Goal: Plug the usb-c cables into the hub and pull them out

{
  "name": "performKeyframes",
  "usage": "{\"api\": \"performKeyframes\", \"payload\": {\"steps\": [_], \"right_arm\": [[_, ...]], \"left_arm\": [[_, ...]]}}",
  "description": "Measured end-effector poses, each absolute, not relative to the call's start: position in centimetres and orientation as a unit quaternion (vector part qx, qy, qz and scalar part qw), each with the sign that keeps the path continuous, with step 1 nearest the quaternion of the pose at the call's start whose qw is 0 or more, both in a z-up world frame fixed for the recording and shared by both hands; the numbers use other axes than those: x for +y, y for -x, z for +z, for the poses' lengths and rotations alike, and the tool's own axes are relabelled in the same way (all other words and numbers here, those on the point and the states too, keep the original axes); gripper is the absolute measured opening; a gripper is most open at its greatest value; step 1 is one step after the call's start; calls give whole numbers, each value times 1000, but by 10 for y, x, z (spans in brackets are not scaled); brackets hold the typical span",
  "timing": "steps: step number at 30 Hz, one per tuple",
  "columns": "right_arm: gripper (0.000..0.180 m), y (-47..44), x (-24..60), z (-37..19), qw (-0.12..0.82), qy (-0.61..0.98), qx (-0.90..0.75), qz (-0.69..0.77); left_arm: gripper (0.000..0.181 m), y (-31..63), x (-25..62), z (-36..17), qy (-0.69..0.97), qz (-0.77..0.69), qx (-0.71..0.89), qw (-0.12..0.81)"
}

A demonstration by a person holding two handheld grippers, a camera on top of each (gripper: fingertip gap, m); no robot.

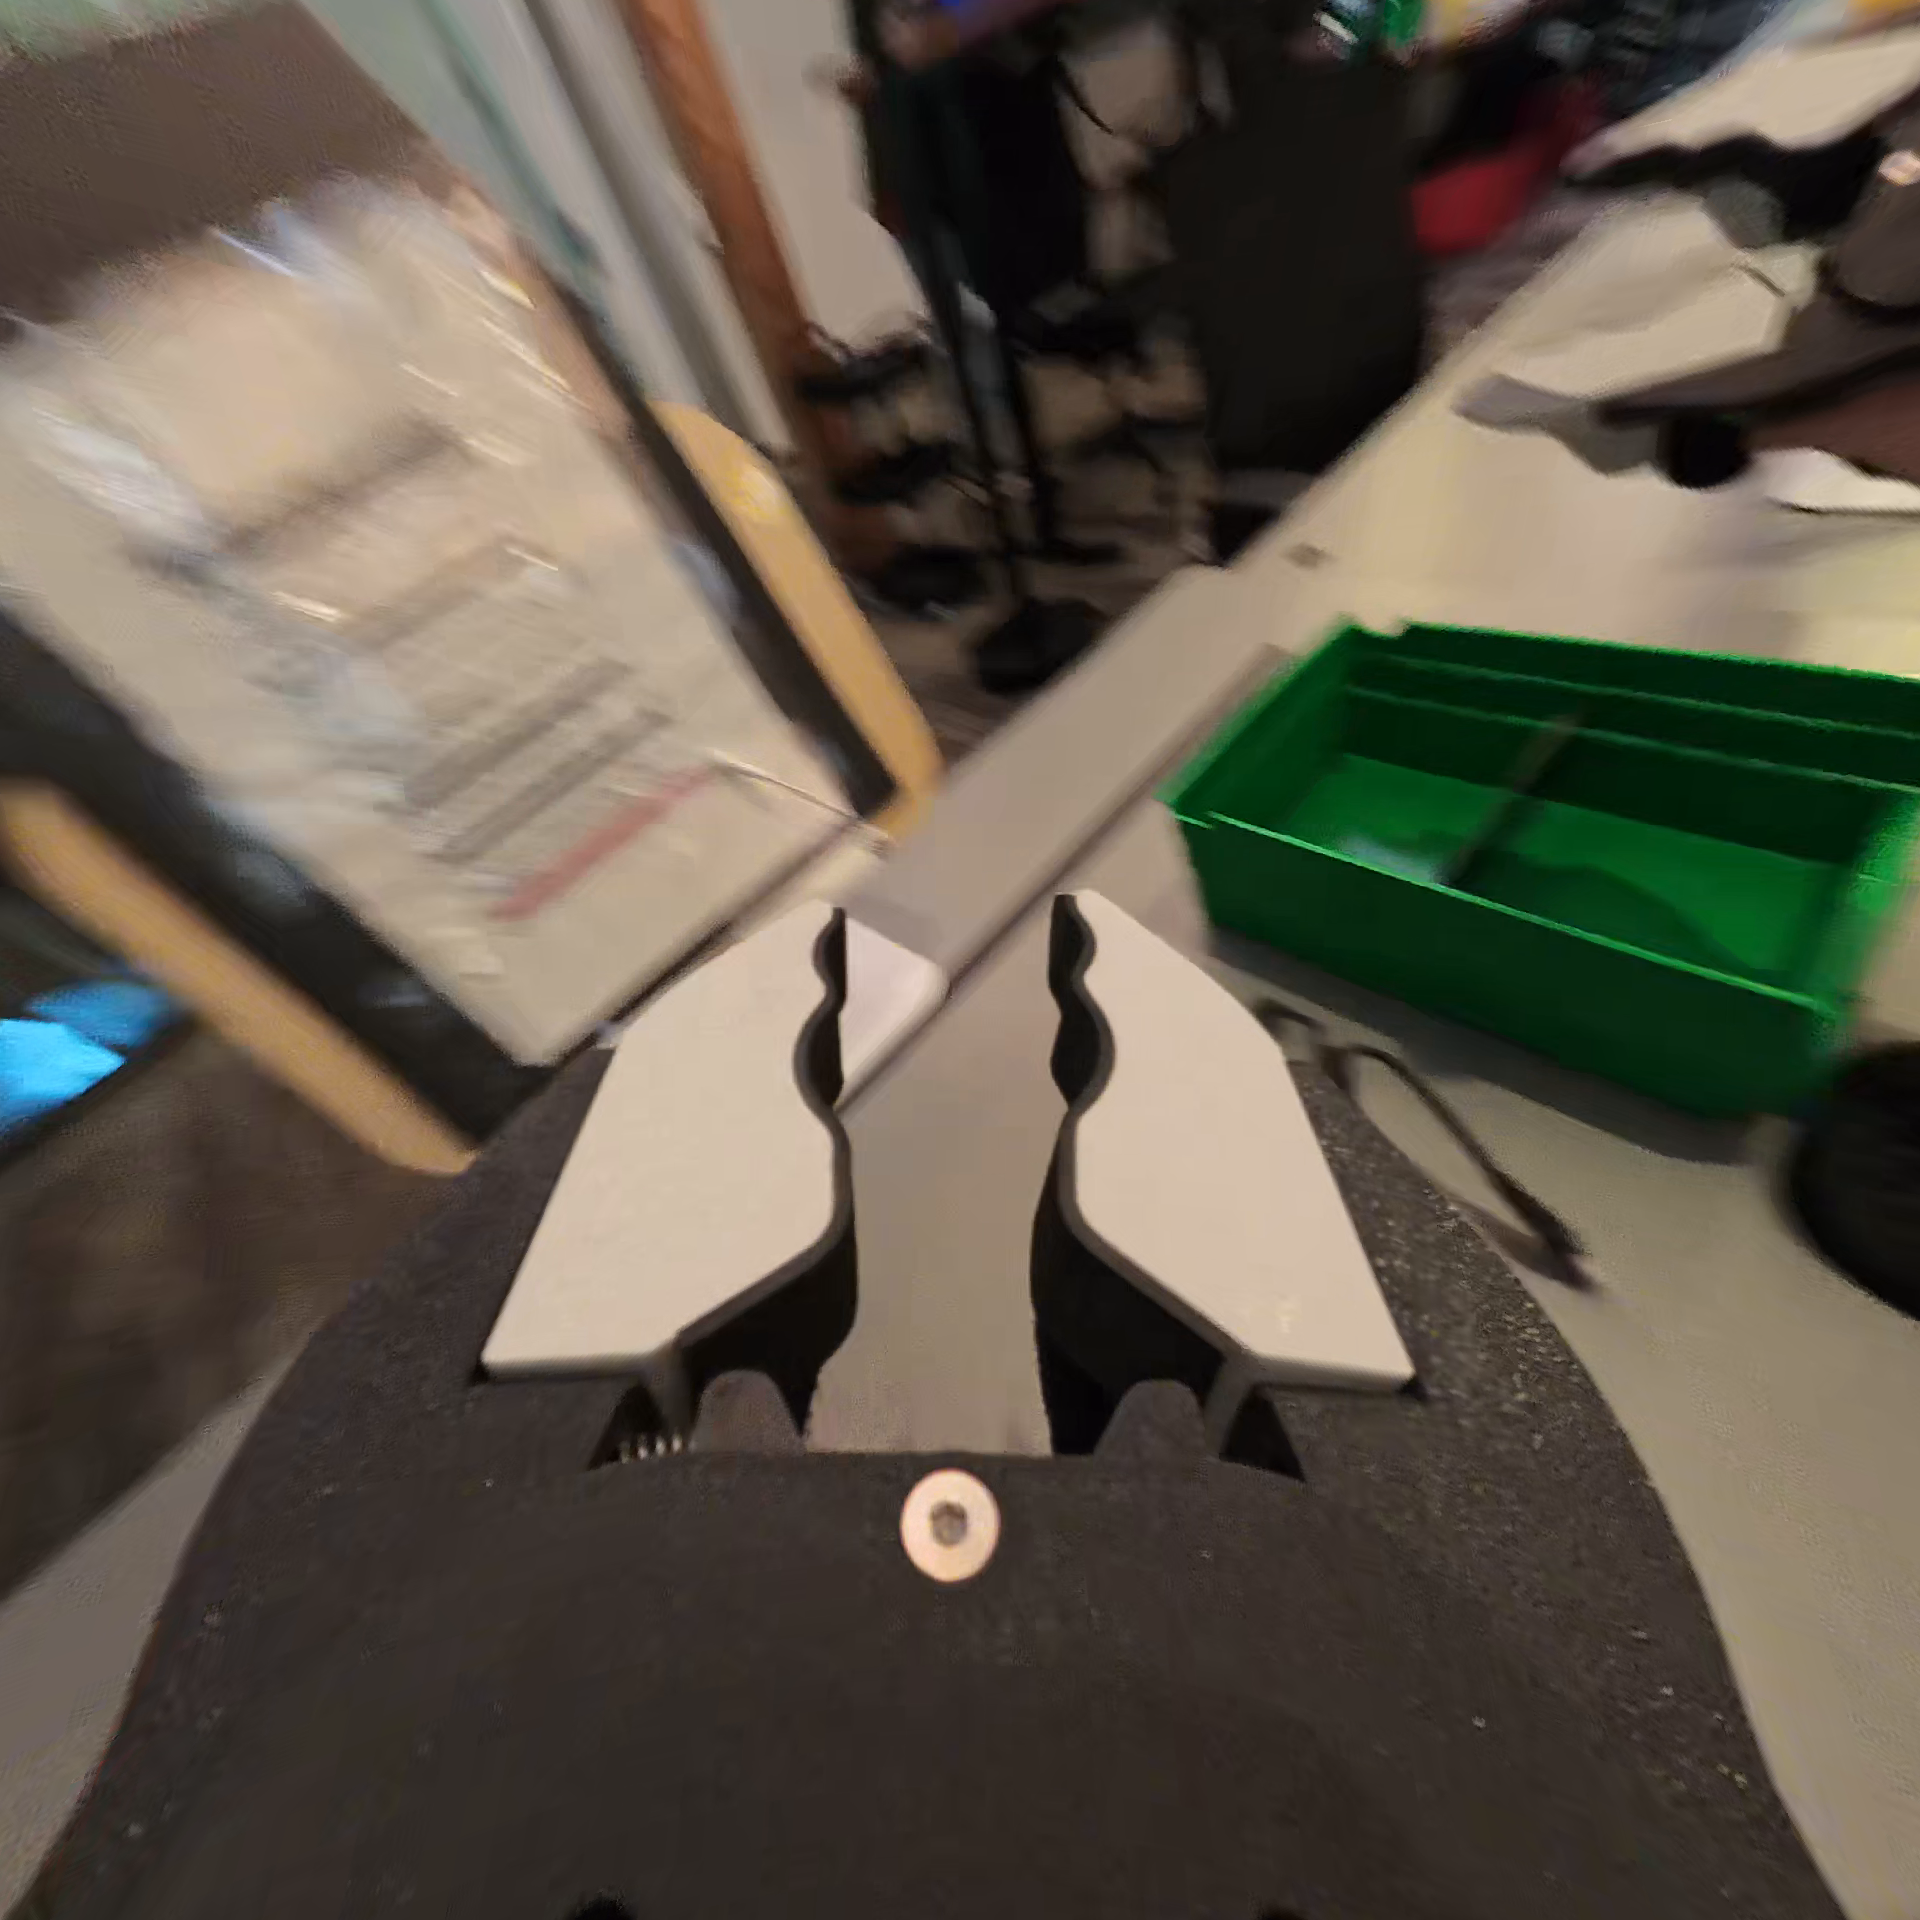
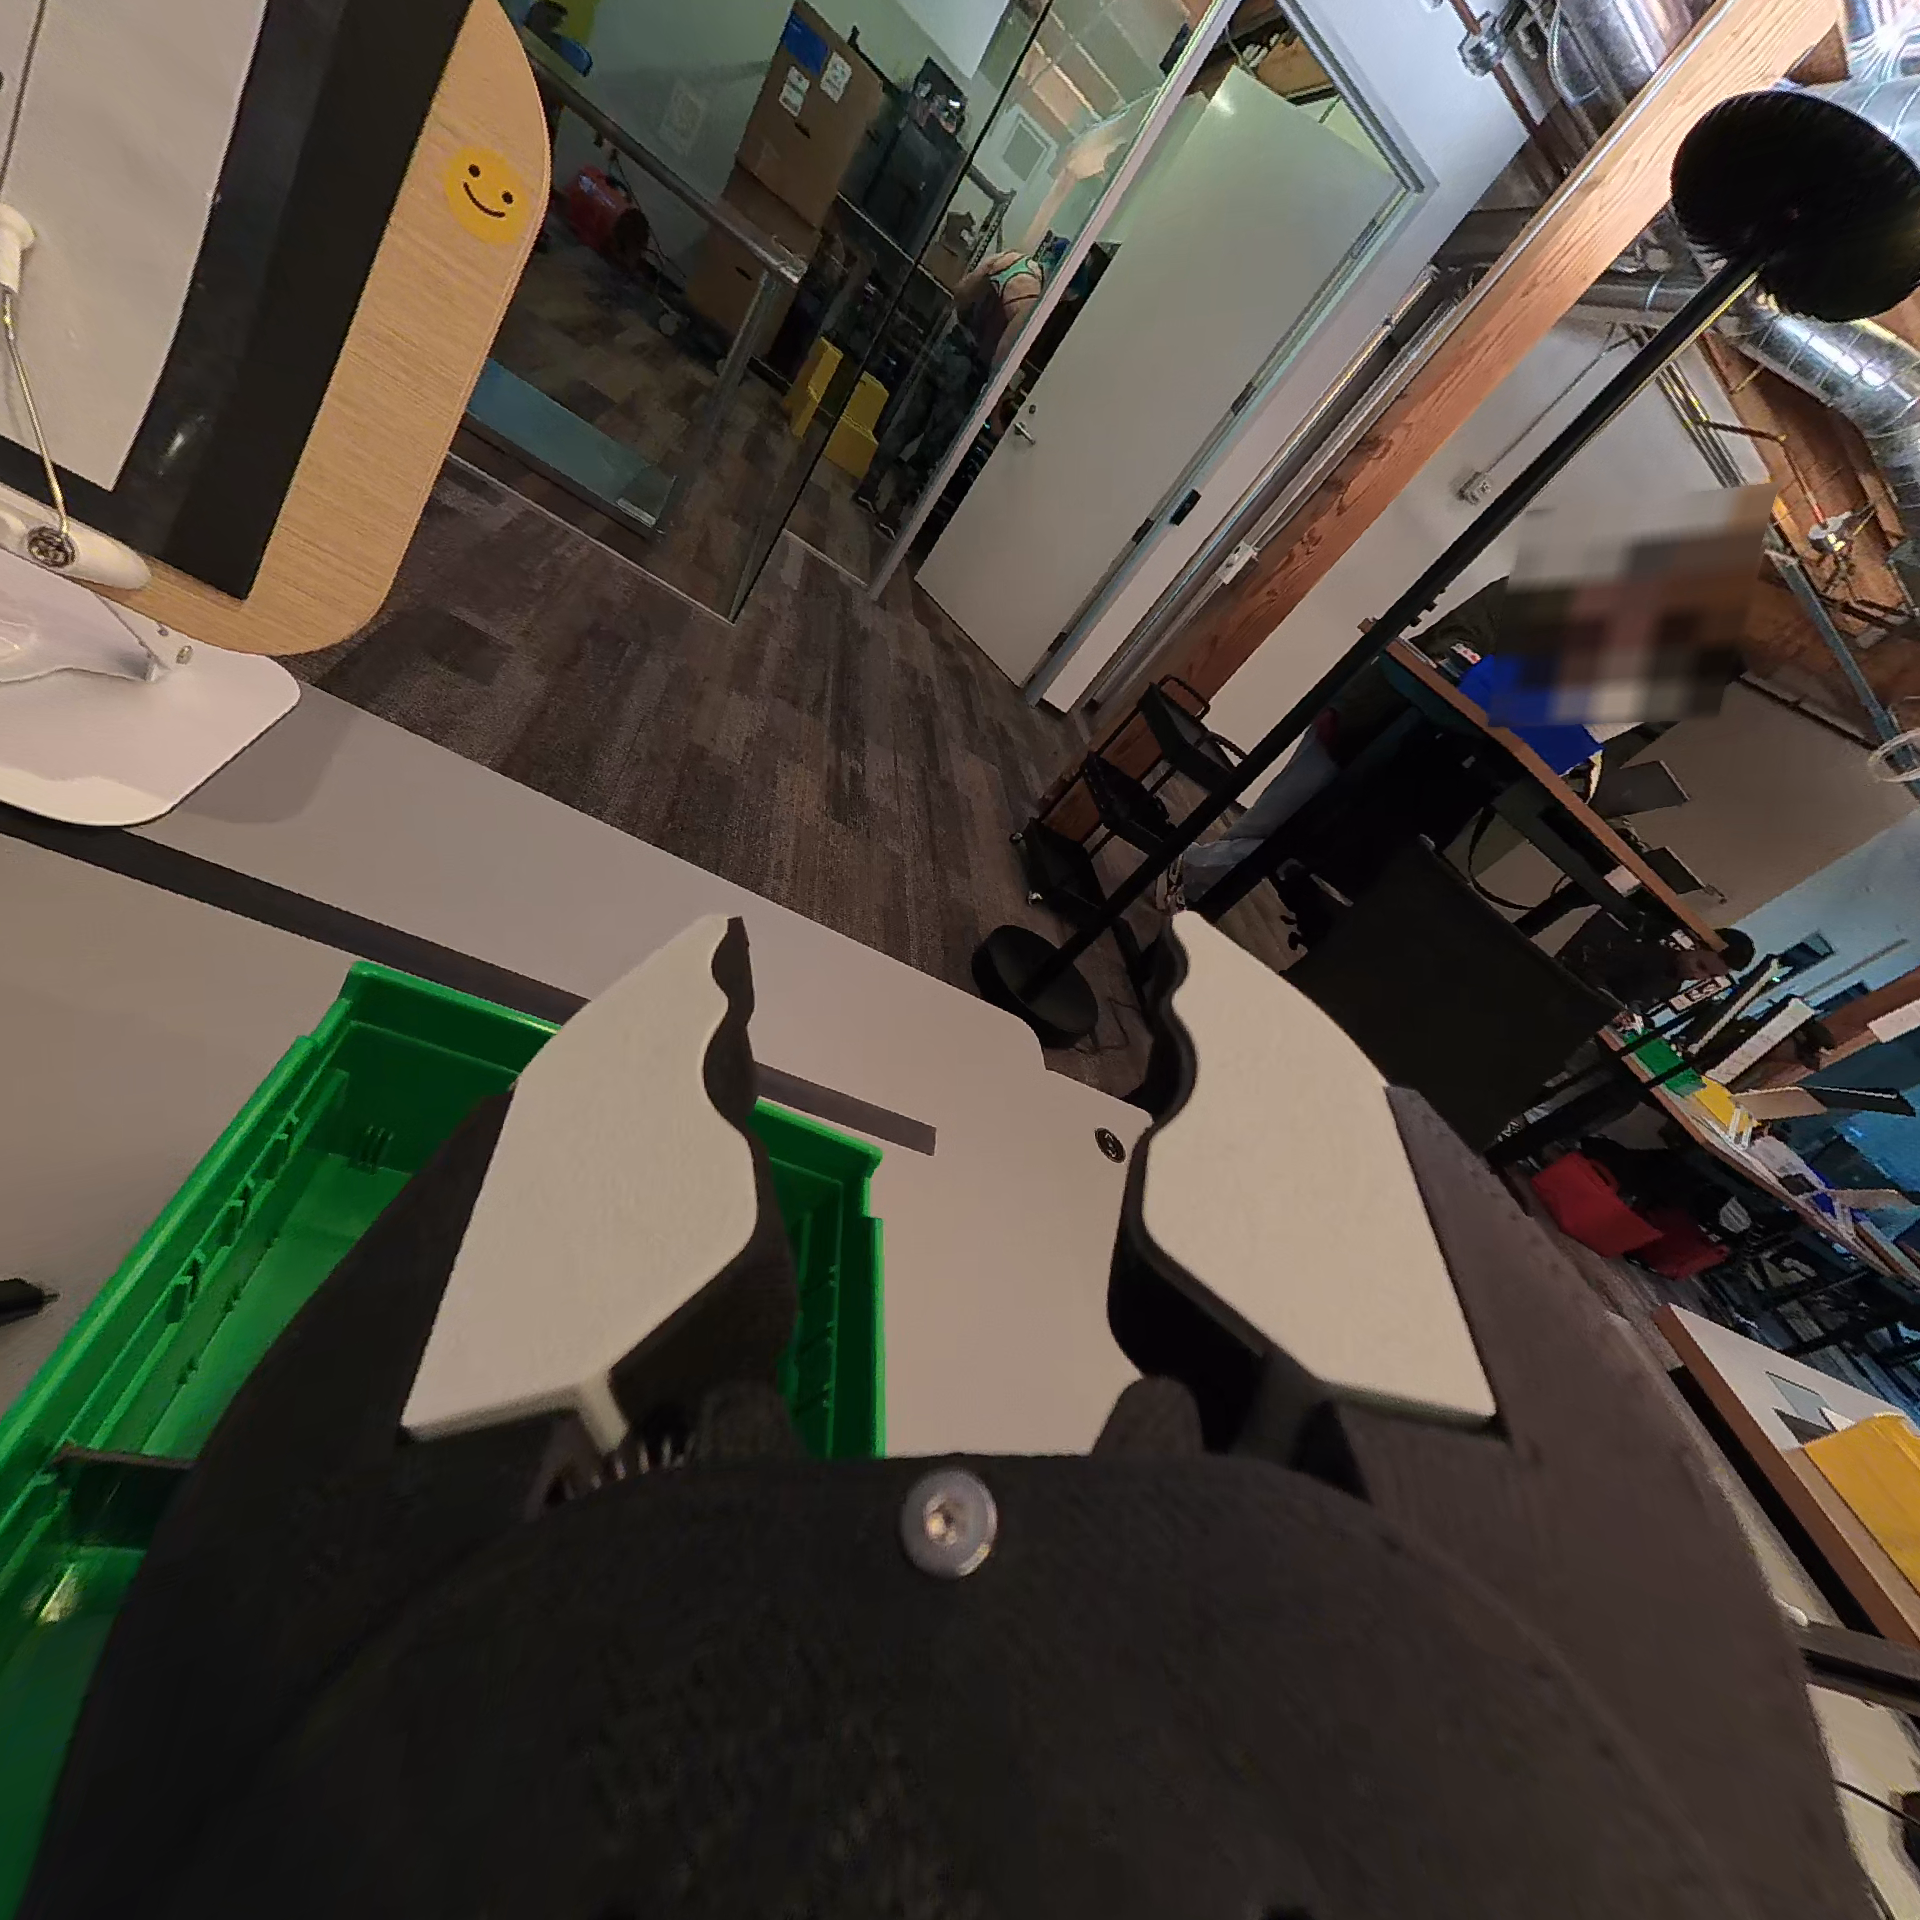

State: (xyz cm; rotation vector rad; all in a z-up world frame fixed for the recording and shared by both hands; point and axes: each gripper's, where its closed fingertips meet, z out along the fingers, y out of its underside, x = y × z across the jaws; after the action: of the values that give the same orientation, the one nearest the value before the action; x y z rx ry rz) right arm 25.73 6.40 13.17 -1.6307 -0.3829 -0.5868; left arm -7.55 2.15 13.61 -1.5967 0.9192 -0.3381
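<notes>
While both the left gripper (image 1: 948, 925) and the right gripper (image 2: 956, 935) are held spread and empty, no hub is seen and only a dark cable (image 1: 1423, 1132) lies near the green tray (image 1: 1538, 935), so plugging is judged unstarted.

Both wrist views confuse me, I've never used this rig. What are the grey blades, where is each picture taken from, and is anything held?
Each picture comes from a camera on a hand-held tool, looking forward along its two grey fingers. The left tool is open and empty; its view is motion-blurred. The right tool is open wider, also empty. Both hang over a grey table. On it sit a green bin, with a thin dark item inside I cannot identify, and a black cable beside the left tool. The right tool itself shows at the left view's top right. No hub is visible.
</notes>
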Motion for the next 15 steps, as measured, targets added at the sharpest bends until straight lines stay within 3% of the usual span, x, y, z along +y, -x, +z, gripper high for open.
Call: {"api": "performKeyframes", "payload": {"steps": [2, 5, 10, 15], "right_arm": [[74, -258, 65, 131, 630, 714, -167, -256], [74, -257, 67, 127, 624, 717, -171, -259], [74, -255, 68, 126, 621, 718, -176, -262], [75, -258, 70, 122, 611, 723, -176, -270]], "left_arm": [[21, 118, 14, 167, 644, -71, 347, 678], [17, 157, -11, 187, 589, -7, 350, 728], [25, 188, -58, 124, 690, -58, 462, 554], [26, 229, -87, 41, 755, 26, 550, 358]]}}
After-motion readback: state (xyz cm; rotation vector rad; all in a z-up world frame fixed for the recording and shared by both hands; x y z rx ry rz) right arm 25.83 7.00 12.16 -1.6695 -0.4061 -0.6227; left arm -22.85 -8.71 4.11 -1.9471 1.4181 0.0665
